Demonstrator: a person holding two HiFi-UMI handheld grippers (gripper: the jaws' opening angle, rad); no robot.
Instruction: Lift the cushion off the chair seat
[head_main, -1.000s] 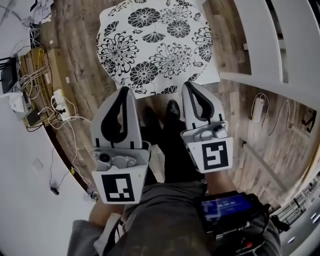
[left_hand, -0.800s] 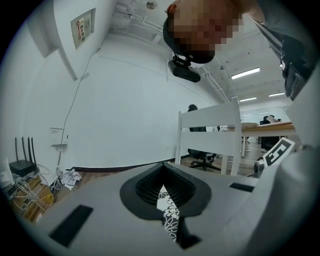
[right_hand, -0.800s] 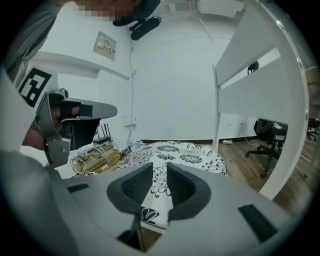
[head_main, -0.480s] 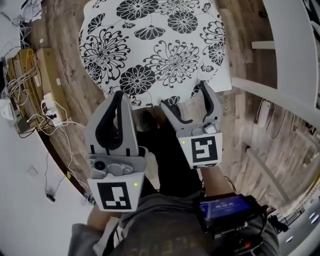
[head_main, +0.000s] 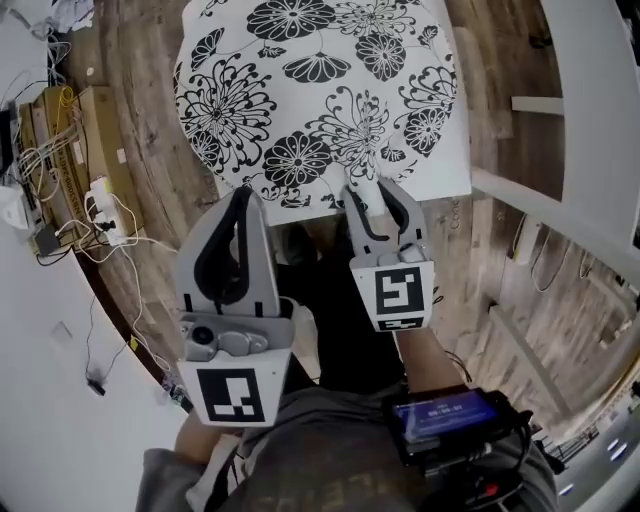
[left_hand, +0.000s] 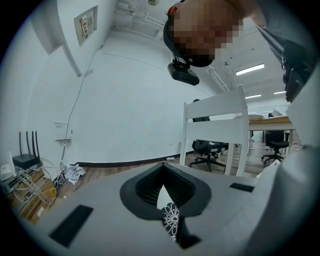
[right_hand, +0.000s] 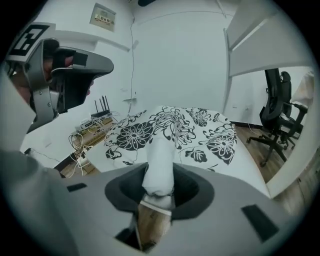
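Observation:
The cushion (head_main: 320, 90), white with black flowers, lies on the seat of a white chair (head_main: 462, 160). My right gripper (head_main: 372, 190) is at the cushion's near edge; its jaws have just been closing and now pinch a fold of the white fabric. The right gripper view shows that fold (right_hand: 159, 165) squeezed between the pads of the right gripper (right_hand: 159, 187), with the rest of the cushion (right_hand: 175, 125) spread beyond. My left gripper (head_main: 242, 192) hovers shut just short of the cushion's near left corner, holding nothing. Through its narrow jaw gap (left_hand: 165, 192) a sliver of flowered cushion (left_hand: 171, 220) shows.
The chair's white back rail (head_main: 545, 215) runs along the right. Cables, a power strip (head_main: 100, 200) and cardboard boxes (head_main: 60, 130) lie on the wooden floor at the left wall. Black office chairs (right_hand: 280, 110) stand further off. The person's legs are below the grippers.
The right gripper dropped to the cushion's near edge, opened wide, then closed on a fold of it. The left gripper sank a little and stayed shut.

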